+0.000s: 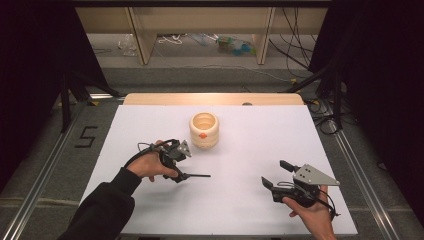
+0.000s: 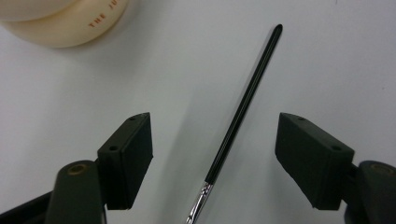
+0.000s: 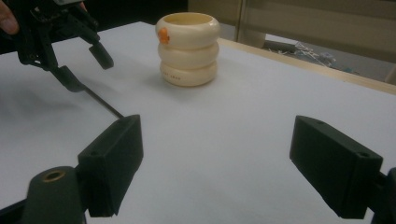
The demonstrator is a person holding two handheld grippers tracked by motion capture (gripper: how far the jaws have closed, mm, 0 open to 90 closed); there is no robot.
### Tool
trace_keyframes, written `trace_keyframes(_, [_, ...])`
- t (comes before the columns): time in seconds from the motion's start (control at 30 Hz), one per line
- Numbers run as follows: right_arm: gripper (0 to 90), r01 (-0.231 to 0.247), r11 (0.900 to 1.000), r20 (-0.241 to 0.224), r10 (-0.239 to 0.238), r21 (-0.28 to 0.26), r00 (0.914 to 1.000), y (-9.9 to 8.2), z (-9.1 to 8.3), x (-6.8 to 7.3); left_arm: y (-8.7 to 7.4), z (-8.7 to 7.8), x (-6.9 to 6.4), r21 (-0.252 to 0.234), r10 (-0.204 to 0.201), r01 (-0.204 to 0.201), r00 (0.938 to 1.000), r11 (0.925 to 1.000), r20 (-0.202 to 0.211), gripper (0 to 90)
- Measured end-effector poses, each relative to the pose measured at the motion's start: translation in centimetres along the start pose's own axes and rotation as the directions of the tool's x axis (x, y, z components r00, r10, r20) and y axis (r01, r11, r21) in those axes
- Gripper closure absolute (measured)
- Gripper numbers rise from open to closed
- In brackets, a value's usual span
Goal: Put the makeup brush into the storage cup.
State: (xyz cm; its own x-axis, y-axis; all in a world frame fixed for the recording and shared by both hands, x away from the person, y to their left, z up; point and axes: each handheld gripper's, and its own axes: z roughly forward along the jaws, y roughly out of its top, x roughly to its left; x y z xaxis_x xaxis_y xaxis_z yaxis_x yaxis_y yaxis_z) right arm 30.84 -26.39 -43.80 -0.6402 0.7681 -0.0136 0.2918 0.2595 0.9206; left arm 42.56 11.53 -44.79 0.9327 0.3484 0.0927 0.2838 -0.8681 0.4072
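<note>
Two grippers are out over a big white table [image 1: 240, 200]. The table is the biggest thing here, and its far edge is bare light wood.

Next in size is the cream cup [image 1: 204, 130]. It looks like three fat rings stacked up, with a small orange mark on its side. It stands upright near the middle of the table, a bit toward the far edge.

The right gripper [image 1: 276, 173] sits at the near right part of the table, held in a hand [image 1: 312, 212]. Its two black jaws stand wide apart with nothing between them. It is well apart from the cup.

The left gripper [image 2: 215, 154] is held in the other hand [image 1: 150, 162], near the cup and a little in front of it. Its jaws stand apart too, one on each side of the brush, and do not touch it.

The smallest thing is the thin black brush [image 2: 245, 100]. It lies flat on the table between the left gripper's jaws, with its dark tip pointing away from that hand. Near the jaws its handle turns into a shiny silver part. The end past the silver part is cut off, so I cannot tell what is there.
</note>
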Motion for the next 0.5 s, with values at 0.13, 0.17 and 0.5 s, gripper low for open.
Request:
trace_keyframes(0.13, [18.4,-0.001,0.9996,0.0,0.001,-0.027,1.0,-0.15,0.25,0.0,0.23,0.4,-0.07,0.017,0.0,0.0,1.0,0.9999,0.001,31.6])
trace_keyframes(0.17, [18.4,-0.001,0.9996,0.002,0.001,-0.028,1.0,-0.14,0.24,-0.01,0.22,0.45,-0.13,0.024,-0.006,0.006,1.0,0.9997,0.003,33.4])
trace_keyframes(0.5, [18.6,0.01,0.9997,-0.005,-0.01,-0.022,0.9999,-0.09,0.34,0.1,0.11,0.72,0.34,0.086,0.023,-0.025,0.9994,0.996,0.028,46.3])
